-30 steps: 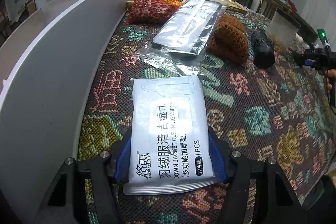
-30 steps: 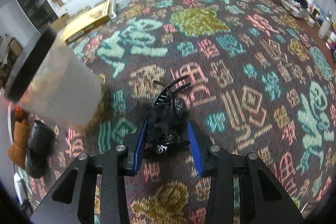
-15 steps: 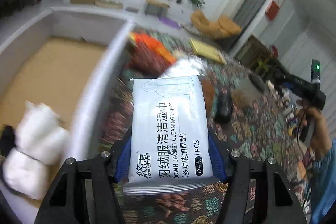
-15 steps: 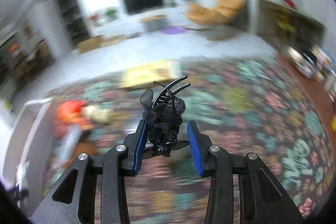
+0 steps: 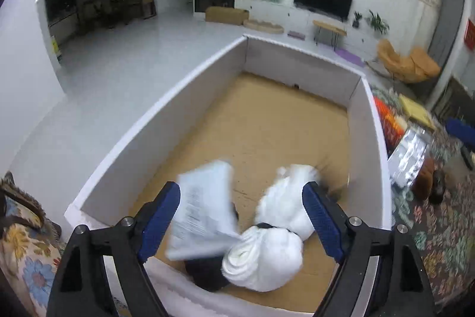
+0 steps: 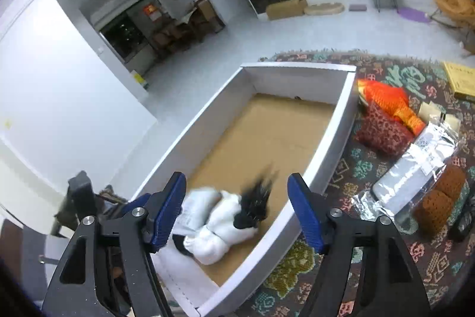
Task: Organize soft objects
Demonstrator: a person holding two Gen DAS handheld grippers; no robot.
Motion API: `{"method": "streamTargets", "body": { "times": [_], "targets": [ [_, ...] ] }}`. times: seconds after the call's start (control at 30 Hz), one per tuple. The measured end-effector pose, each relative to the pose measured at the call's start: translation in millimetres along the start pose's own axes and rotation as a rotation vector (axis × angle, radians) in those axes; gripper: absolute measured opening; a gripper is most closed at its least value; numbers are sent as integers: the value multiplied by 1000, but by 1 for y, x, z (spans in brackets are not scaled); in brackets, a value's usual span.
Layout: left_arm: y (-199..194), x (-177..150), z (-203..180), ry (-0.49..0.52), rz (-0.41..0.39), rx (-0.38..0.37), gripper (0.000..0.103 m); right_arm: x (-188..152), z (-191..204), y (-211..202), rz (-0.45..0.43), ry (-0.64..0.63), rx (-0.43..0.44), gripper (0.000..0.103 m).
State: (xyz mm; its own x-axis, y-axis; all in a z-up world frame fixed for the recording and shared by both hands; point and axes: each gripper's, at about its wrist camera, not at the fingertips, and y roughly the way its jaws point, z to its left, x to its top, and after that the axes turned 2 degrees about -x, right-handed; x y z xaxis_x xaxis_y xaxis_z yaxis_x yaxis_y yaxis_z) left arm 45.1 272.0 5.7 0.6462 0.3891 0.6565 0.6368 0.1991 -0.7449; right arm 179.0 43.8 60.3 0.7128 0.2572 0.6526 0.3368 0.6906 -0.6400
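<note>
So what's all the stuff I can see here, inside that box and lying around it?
box: one, white walls, brown floor, beside the rug
wipes pack: one, white, blurred, in the air over the box
white bundle: one, white with black parts, near corner of the box
hair clip: one, black, blurred, over the box
fish toy: one, orange, on the rug by the box
patterned cushion: one, dark red, beside the fish
foil package: one, silver, on the rug
knitted pieces: two, brown, by the package
rug: one, dark with coloured patterns
left tongs: open, blue pads, above the box
right tongs: open, blue pads, above the box
</note>
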Motion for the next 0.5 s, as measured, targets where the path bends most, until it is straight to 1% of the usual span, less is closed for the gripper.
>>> {"method": "streamTargets", "body": {
  "times": [0.03,0.1,0.13,0.17,0.2,0.23,0.27,0.3,0.33,0.4,0.47,0.5],
  "targets": [
    [-6,-2,-4,2,-22,-14,84,-8,-7,-6,-21,-19,-55,74],
    [-15,-9,-22,28,-42,-56,84,-33,-30,-17,-51,-34,-220,74],
    [-20,-14,-38,51,-50,-97,84,-44,-43,-21,-58,-29,-288,74],
    [-25,-17,-48,68,-54,-132,84,-64,-62,-25,-61,-8,-377,74],
    [-30,-23,-67,100,-56,-192,85,-79,-77,-27,-56,17,-431,74],
    [-34,-29,-82,128,-54,-237,87,-102,-100,-29,-40,67,-505,74],
    [-39,-37,-104,170,-49,-293,89,-123,-120,-31,-18,120,-572,74],
    [-42,-48,-126,216,-40,-343,95,-144,-141,-31,11,174,-644,74],
    [-42,-63,-152,275,-26,-395,100,-159,-156,-33,29,214,-692,74],
    [-32,-87,-188,348,6,-441,102,-187,-180,-40,42,283,-773,74],
    [-5,-113,-220,406,64,-441,102,-205,-196,-43,44,319,-853,74],
    [5,-119,-233,421,84,-429,102,-207,-199,-45,44,320,-876,74]
  ]
}}
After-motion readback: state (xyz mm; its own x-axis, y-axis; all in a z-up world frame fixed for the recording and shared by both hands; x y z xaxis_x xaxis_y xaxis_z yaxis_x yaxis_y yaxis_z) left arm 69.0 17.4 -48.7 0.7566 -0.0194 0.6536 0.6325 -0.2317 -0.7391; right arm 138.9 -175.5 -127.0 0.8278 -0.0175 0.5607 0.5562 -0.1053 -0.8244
